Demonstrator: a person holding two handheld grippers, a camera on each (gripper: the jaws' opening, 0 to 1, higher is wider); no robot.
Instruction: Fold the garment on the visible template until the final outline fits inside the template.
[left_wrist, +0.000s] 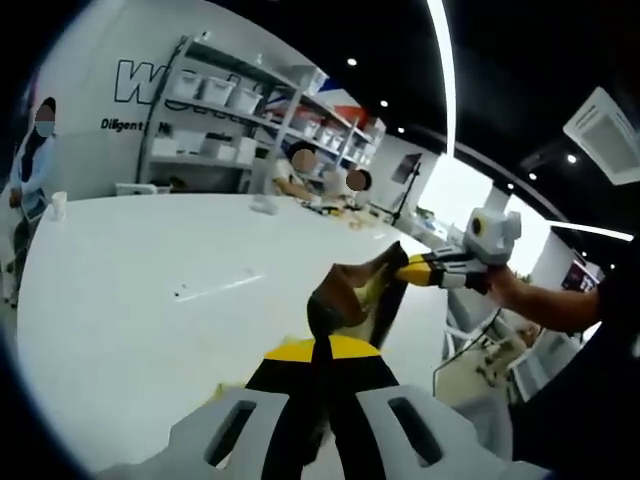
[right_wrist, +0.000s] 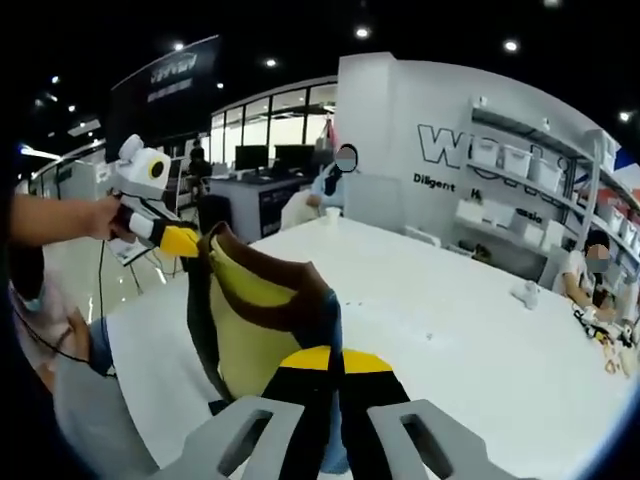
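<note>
Soft matt cloth garment, brown with yellow lining (right_wrist: 250, 310), limp, creased. Broad white bench (left_wrist: 130, 300) smooth, faint sheen. Grey moulded plastic fingers (right_wrist: 245, 440), matt; yellow-black tips glossier.

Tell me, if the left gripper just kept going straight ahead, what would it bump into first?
Probably the garment it already pinches. Past that, the right gripper sits slightly off to the side, then the white table, though depth is hard to judge.
</note>
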